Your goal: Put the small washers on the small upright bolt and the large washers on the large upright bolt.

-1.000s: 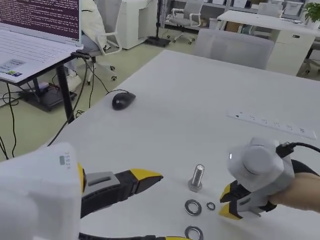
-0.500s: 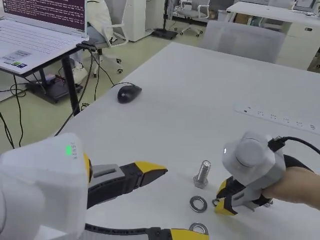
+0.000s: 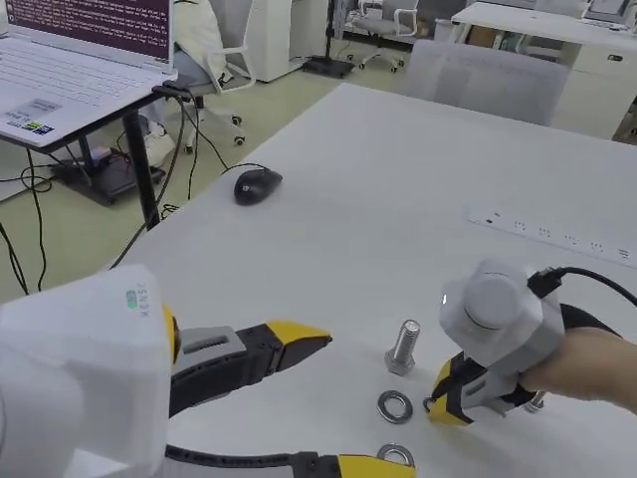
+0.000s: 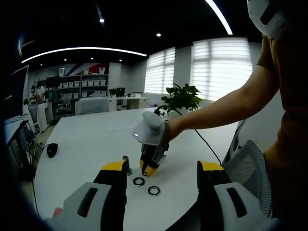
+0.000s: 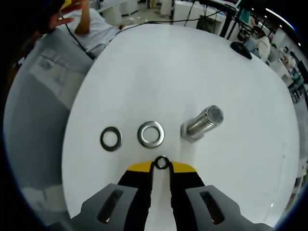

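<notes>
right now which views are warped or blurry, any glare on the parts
Head view: even light, upright bolt sharp, left gripper soft up close. Left gripper view: fisheye bends the ceiling lights, windows bright, ceiling dark. Right gripper view: table edge bows, small washer crisp between the jaws, bolt top glints.

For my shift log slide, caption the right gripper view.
Right gripper pinches a small washer at its jaw tips, beside two large washers and the large upright bolt.
</notes>
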Demonstrator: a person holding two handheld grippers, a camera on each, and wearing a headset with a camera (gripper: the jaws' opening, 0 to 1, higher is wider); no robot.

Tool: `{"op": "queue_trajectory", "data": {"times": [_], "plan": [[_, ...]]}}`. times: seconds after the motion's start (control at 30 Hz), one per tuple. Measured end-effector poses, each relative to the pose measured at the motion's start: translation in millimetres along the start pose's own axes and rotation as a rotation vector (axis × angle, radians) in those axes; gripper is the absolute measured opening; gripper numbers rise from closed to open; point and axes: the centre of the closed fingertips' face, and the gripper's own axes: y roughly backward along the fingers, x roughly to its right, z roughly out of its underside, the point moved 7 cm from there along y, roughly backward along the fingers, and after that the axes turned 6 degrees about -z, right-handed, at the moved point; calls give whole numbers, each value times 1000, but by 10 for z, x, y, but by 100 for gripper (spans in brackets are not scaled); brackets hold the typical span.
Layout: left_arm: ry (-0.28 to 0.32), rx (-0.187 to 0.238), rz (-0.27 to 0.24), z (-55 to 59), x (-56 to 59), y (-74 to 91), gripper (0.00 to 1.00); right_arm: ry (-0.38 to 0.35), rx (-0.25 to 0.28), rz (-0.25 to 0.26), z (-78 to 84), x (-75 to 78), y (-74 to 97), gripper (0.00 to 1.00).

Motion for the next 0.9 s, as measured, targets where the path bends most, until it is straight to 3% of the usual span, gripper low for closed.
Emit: {"op": "queue_trajectory", "data": {"times": [0.53,0.9], "plan": [[-4,-4,1,-1,19,10,58,16,-23,15,27,-31,33,12],[-14,-9,22,-19,41,-52,58,-35,-20,52,401,-96,371,12]]}}
